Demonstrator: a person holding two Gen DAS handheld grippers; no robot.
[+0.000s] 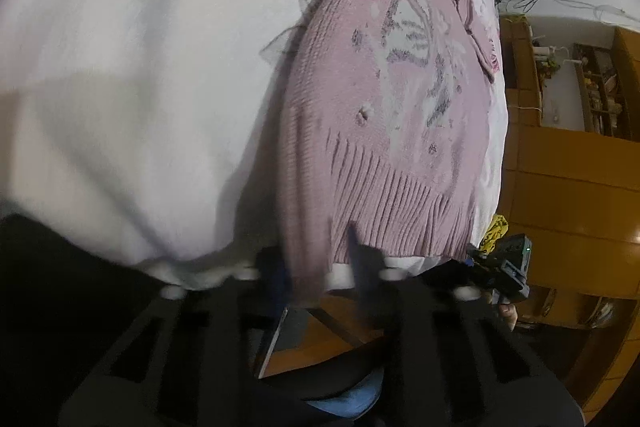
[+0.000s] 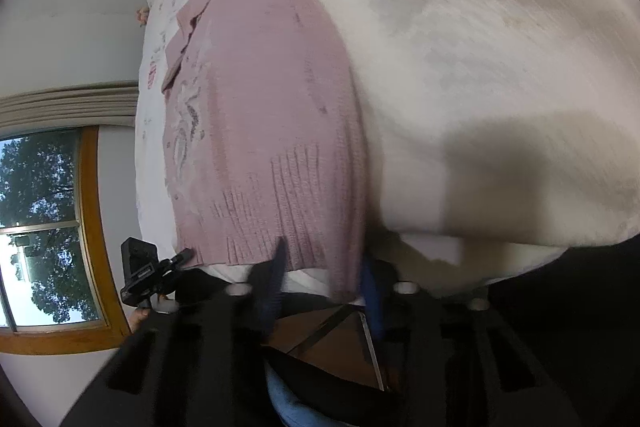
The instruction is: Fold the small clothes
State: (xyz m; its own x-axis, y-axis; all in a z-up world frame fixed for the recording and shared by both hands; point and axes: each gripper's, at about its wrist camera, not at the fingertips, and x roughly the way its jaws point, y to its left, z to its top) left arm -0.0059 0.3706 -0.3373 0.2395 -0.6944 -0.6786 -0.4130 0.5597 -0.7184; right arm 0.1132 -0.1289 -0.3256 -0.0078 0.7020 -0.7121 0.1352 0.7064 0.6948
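No brand, label or readable writing shows in either view.

The pink sweater (image 1: pixel 384 115) lies flat on a white sheet (image 1: pixel 140 67), its ribbed hem (image 1: pixel 400 211) at the near edge, toward 6 o'clock, and its body running away toward 12. A pale knitted motif sits on its front.

The left gripper (image 1: pixel 320 267) is at the hem's corner at 6 o'clock in its view. One dark finger (image 1: pixel 362 259) overlies the ribbing while the hem's edge drops between the two fingers, which stand a little apart; a firm pinch cannot be told through the blur.

The right gripper (image 2: pixel 324 275) meets the hem's other corner likewise: a dark finger (image 2: pixel 272 275) lies over the rib, a blue one at the cloth's edge. Its grip cannot be told either.

Each view shows the other gripper at the hem's far end.
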